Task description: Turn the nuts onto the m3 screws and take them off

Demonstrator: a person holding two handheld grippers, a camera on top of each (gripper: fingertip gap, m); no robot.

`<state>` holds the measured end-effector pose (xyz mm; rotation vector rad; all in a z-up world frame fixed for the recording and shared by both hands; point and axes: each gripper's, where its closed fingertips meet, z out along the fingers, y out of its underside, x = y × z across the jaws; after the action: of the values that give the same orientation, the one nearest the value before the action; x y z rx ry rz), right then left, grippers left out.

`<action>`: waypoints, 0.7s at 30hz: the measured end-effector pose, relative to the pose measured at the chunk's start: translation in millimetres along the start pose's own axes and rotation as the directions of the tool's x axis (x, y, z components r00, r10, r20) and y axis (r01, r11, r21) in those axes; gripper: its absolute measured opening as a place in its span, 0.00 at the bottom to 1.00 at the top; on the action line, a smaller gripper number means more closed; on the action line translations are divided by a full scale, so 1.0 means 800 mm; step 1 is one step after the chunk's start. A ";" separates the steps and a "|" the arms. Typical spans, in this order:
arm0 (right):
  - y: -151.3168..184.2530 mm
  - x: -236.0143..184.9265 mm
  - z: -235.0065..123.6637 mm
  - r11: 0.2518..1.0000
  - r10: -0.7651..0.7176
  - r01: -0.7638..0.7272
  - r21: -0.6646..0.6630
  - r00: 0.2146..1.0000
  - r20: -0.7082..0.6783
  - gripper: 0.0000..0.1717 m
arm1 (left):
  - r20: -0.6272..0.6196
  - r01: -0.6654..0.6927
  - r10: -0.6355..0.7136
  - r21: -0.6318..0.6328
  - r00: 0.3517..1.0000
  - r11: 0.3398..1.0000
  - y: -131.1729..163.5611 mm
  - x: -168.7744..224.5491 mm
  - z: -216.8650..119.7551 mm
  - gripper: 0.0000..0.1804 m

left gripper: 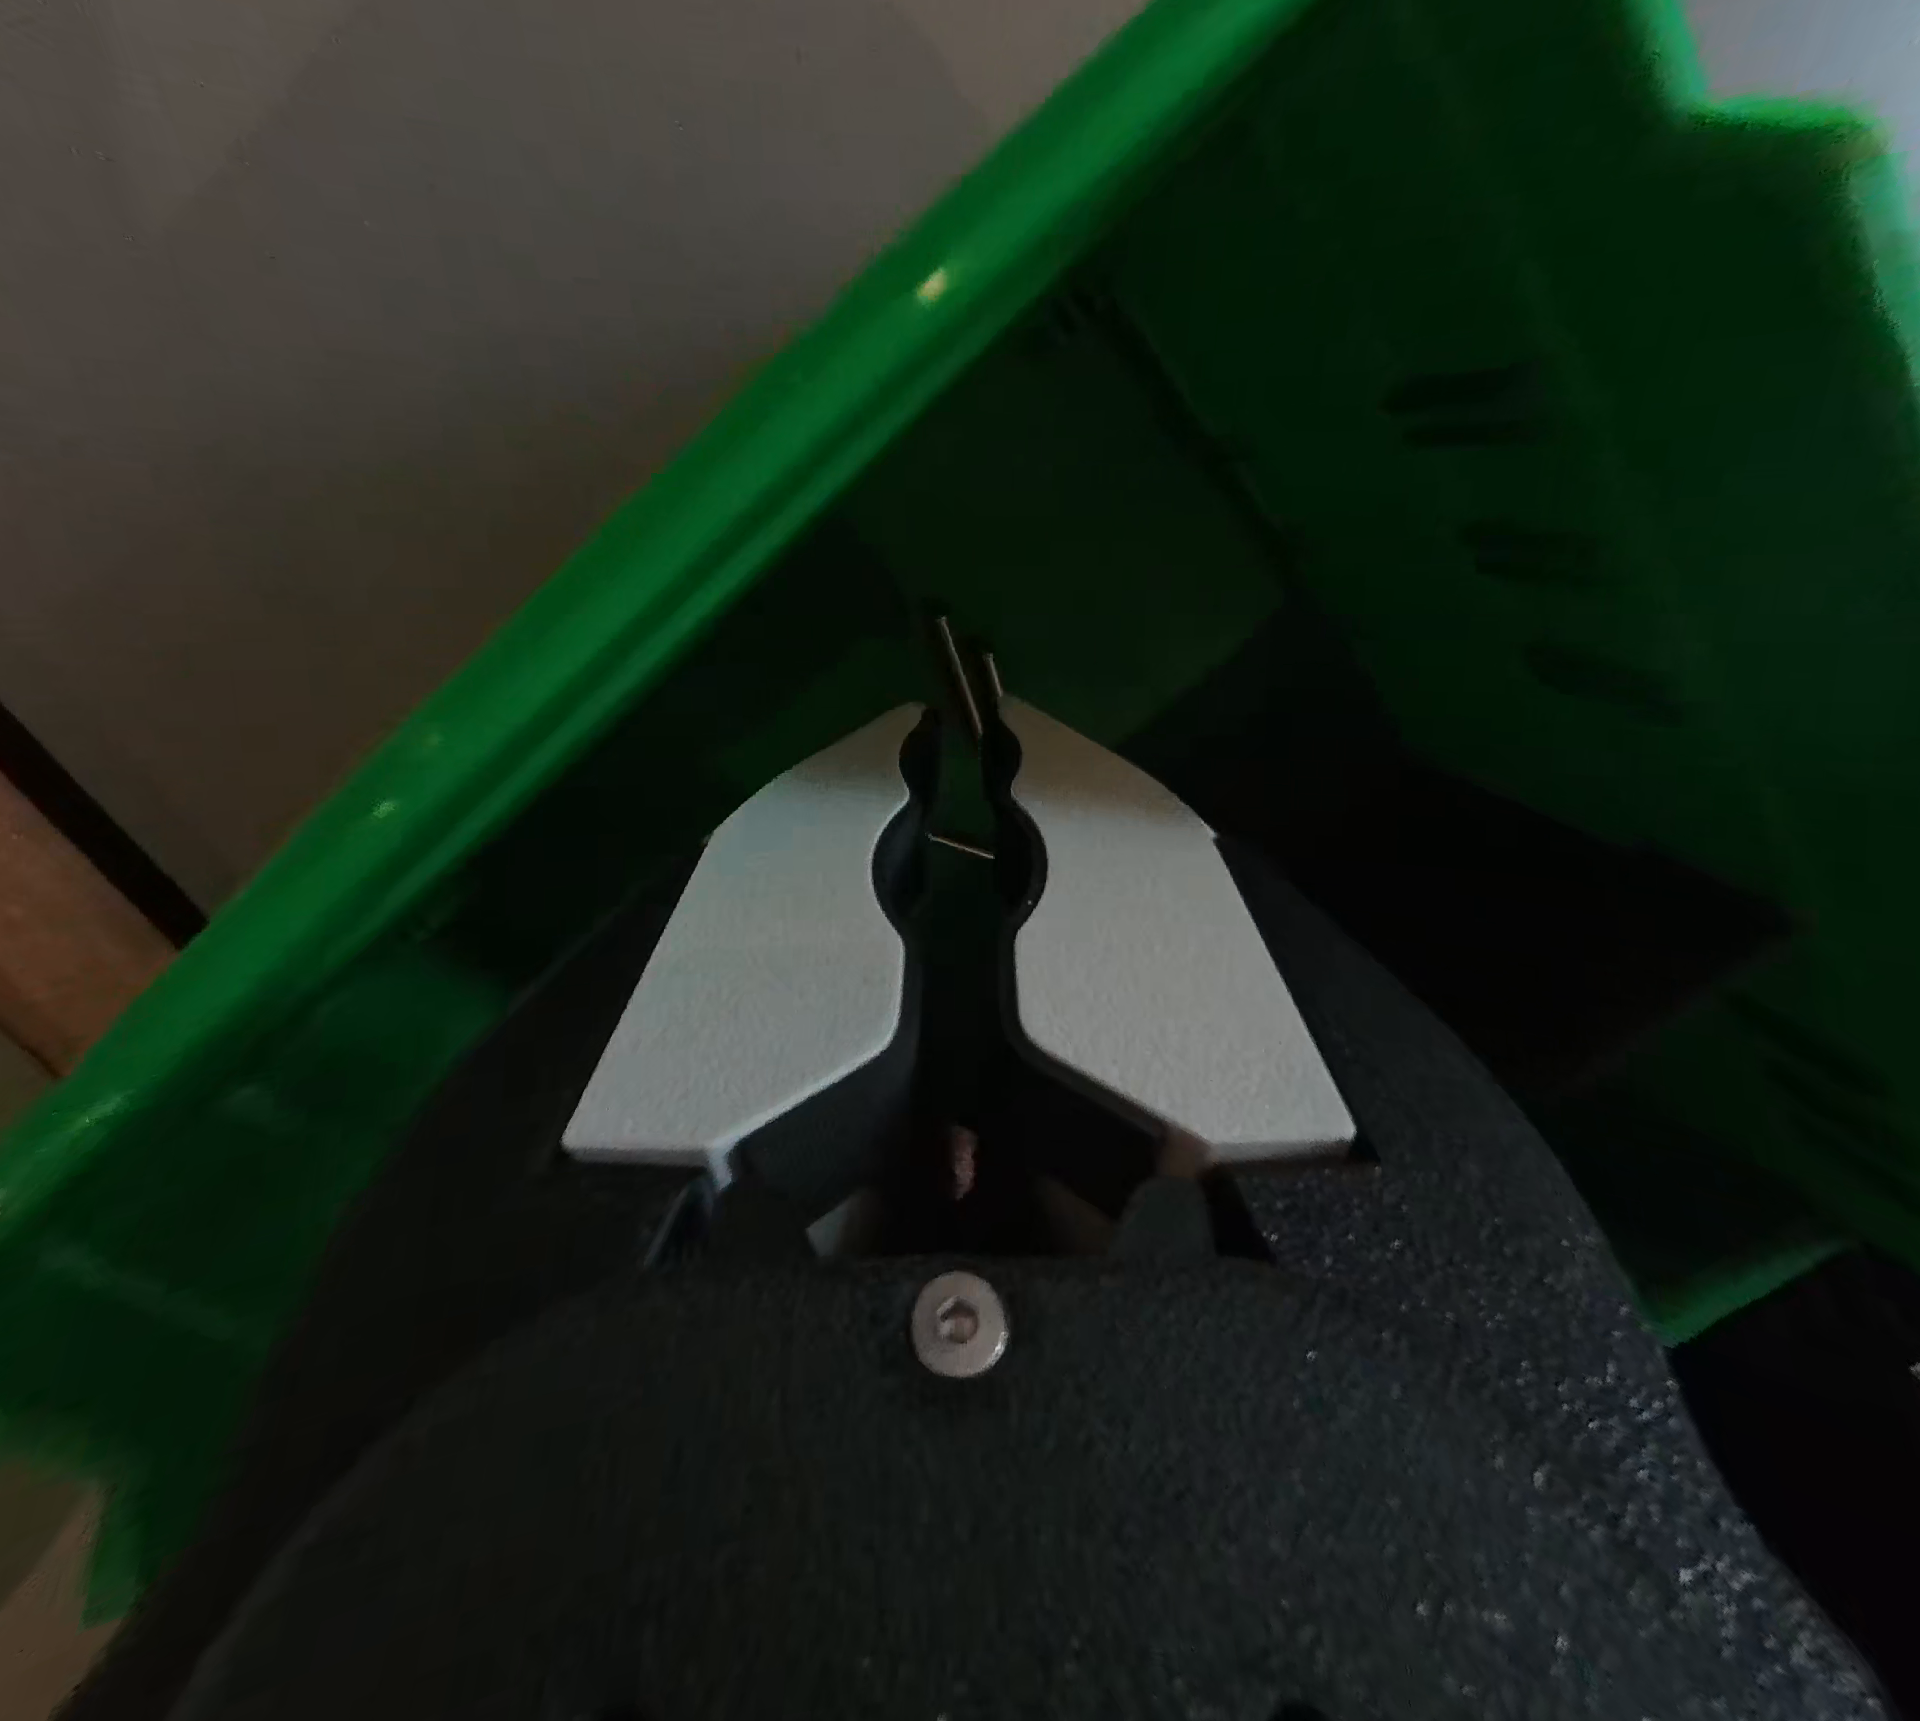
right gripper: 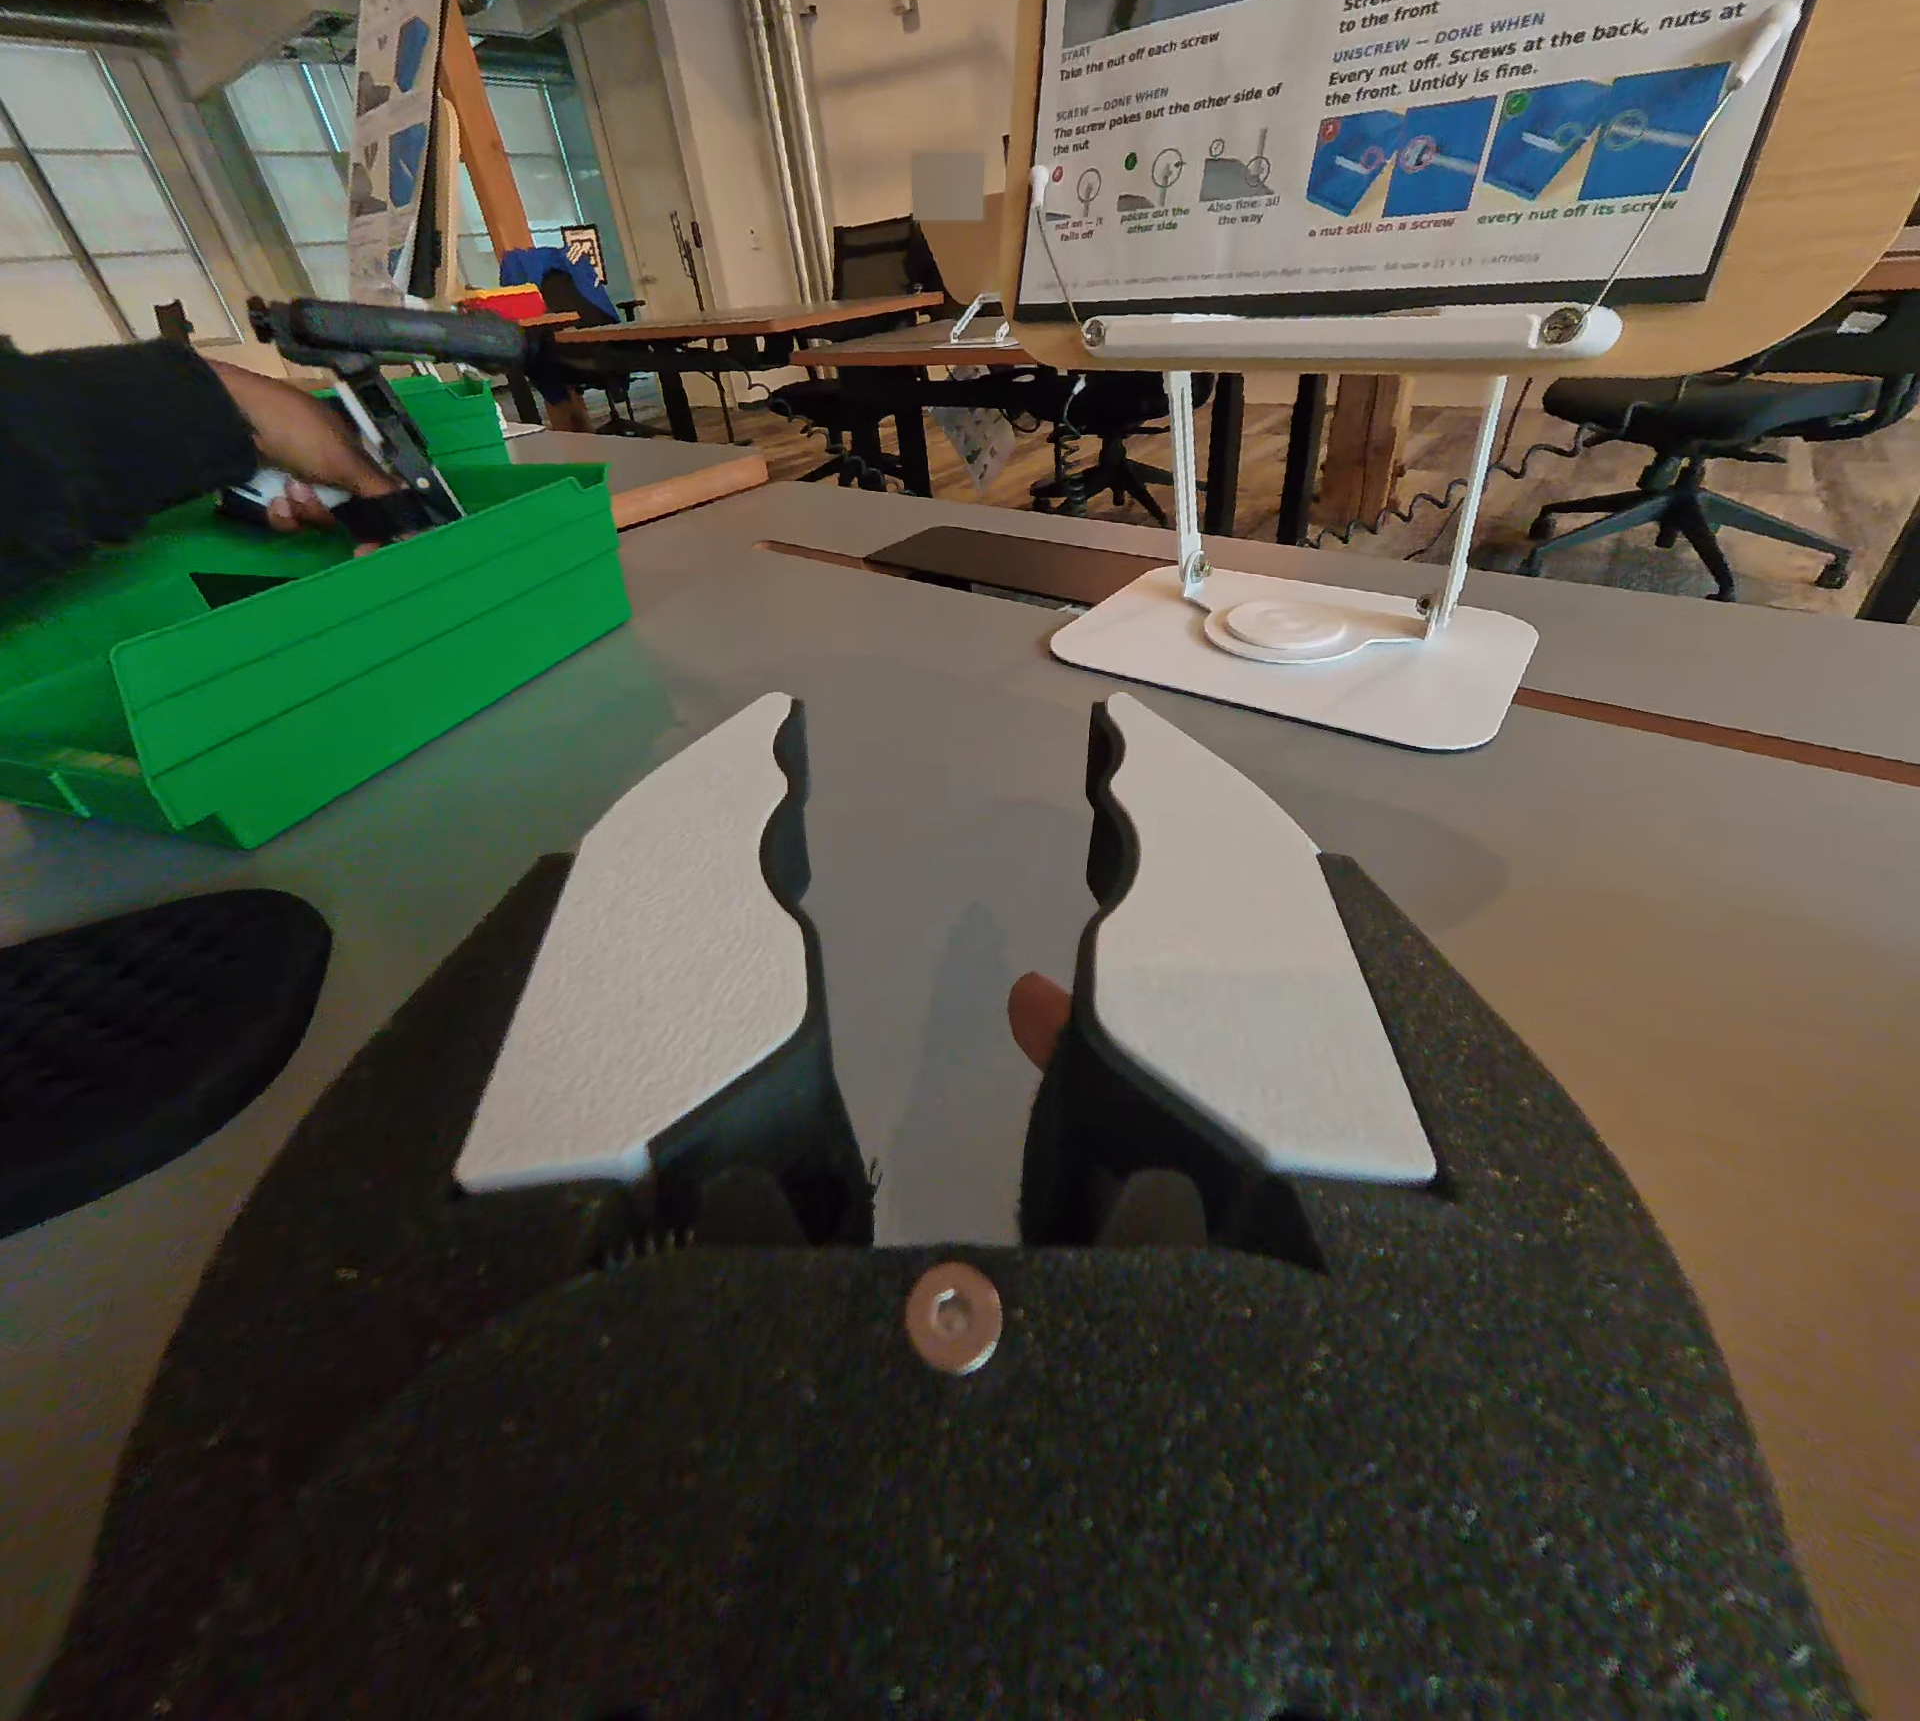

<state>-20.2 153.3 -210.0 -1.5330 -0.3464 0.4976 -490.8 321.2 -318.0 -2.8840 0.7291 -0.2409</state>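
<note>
**A:** Start on the left. What is the left gripper (left gripper: 964,721) doing?

**B:** It is down inside the green bin (left gripper: 727,466), at the far left of the table. Its white fingers (left gripper: 790,923) are drawn narrow, with only a dark slit between them. A thin dark screw (left gripper: 958,669) runs in between the tips and shows mostly as a bright glint along its shaft.

**A:** Is it gripped?

**B:** I think so, since the tips close about it. The bin is dim, though, so I can't make out how firmly the pads bear on it. A second screw (left gripper: 961,844) lies crosswise farther back, in the rounded hollow between the fingers, and a short glint sits just beside the first. I can't pick out any nut.

**A:** So how do you do this step well?

**B:** Take one screw only. I'd lift slowly and check that the neighbours don't come up with it. Hold it near the head so the threaded end stands free for the other tool.

**A:** And moving right?

**B:** The right gripper (right gripper: 940,788) is held low over the bare grey table (right gripper: 1558,944), well apart from the bin. Its jaws are spread wide, with nothing between them and nothing touching the pads. A black mat (right gripper: 125,1048) lies near left of it, and the white base of a sheet stand (right gripper: 1299,643) is far right.

**A:** Is it ready?

**B:** In my view, yes. It should narrow before it meets anything so small.
</note>
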 end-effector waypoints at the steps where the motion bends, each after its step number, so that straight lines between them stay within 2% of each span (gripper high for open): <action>1: 0.000 0.000 0.000 1.000 0.004 -0.004 0.003 1.000 0.000 0.29 | 0.002 0.001 -0.001 -0.009 1.000 1.000 0.001 -0.002 0.003 0.04; 13: -0.005 0.001 -0.002 1.000 0.010 -0.010 0.020 1.000 0.001 0.29 | -0.012 0.000 0.000 -0.024 1.000 1.000 0.005 -0.001 0.021 0.04; 21: -0.006 0.001 -0.003 1.000 0.010 -0.010 0.022 1.000 0.001 0.29 | 0.029 -0.014 0.014 -0.020 0.999 1.000 0.007 -0.005 0.025 0.02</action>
<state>-18.1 151.7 -205.7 -1.5133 -0.3334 0.5083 -493.2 320.6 -338.8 -2.8933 0.7504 -0.1908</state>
